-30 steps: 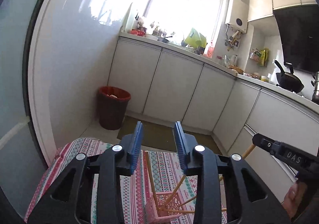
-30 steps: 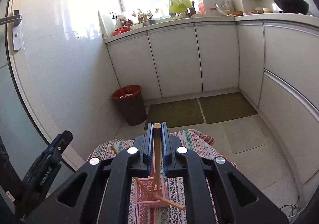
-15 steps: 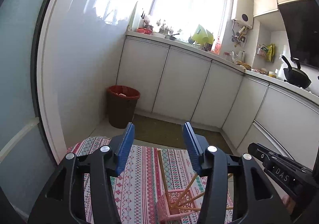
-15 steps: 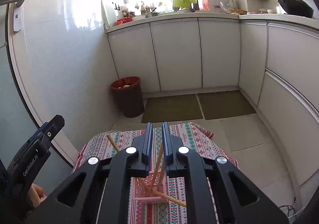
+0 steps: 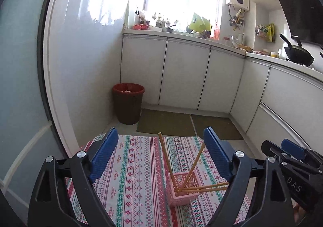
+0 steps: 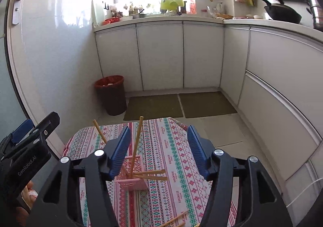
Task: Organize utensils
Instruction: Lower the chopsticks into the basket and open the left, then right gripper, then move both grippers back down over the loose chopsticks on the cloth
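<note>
patterned cloth (image 5: 137,176) covers the small table low in both views, and i see my left gripper (image 5: 161,144) at the bottom of its frame with the blue fingers (image 5: 105,152) spread wide, having just been opening, nothing between the pads. my right gripper (image 6: 158,144) has its fingers apart too, just opened, and an upright chopstick (image 6: 136,146) stands in the gap without touching either pad. it rests in the pink basket (image 6: 131,182) at lower centre, where other chopsticks lean left and right over the rim. loose chopsticks (image 6: 174,221) lie on the cloth at the bottom edge. farther back, left of centre, a red bin (image 5: 128,103) stands by white cabinets (image 5: 185,73).
</note>
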Motion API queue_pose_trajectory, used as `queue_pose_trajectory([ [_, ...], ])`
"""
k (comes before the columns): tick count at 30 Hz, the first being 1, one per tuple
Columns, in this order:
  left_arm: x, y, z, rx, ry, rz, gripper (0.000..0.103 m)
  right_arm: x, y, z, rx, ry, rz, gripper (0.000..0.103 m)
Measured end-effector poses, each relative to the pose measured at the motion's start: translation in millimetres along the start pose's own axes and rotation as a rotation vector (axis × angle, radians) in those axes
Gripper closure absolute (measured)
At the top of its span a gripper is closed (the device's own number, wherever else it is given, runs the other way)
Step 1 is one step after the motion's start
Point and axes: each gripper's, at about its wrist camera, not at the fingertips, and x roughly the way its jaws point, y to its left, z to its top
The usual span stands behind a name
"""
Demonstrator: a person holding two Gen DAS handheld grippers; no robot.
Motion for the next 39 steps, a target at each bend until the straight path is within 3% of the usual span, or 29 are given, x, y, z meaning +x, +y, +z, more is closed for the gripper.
queue_pose_trajectory([
  [4, -7, -6, -14, 0.035, 0.024, 0.001, 0.012, -15, -8, -11, 0.012, -0.015, -0.066, 0.018],
  [9, -5, -14, -33, 0.104, 0.103, 0.002, 0.007, -27, -38, -31, 0.091, 0.016, -0.107, 0.007],
  [12, 13, -20, -55, 0.171, 0.271, -0.064, 0.007, -29, -74, -57, 0.184, 0.092, -0.105, 0.007],
  [16, 52, -45, -104, 0.246, 0.632, -0.219, 0.007, -25, -123, -101, 0.321, 0.254, -0.090, 0.007],
  [20, 73, -81, -146, 0.330, 0.801, -0.314, 0.007, -18, -170, -145, 0.509, 0.392, -0.100, 0.007],
  [22, 83, -98, -163, 0.343, 0.857, -0.329, 0.007, -11, -188, -158, 0.630, 0.465, -0.054, 0.007],
  [25, 101, -124, -187, 0.352, 0.936, -0.320, 0.007, -10, -208, -171, 0.748, 0.492, -0.009, 0.007],
  [31, 131, -168, -213, 0.362, 0.939, -0.292, 0.008, -2, -230, -196, 0.871, 0.562, -0.005, 0.007],
  [34, 147, -181, -220, 0.369, 0.949, -0.283, 0.026, 4, -237, -206, 0.917, 0.603, 0.011, 0.007],
  [36, 158, -184, -228, 0.379, 0.987, -0.277, 0.052, 6, -239, -206, 0.909, 0.610, 0.001, 0.007],
  [39, 162, -187, -230, 0.418, 0.972, -0.246, 0.065, 7, -240, -204, 0.888, 0.610, -0.025, 0.007],
])
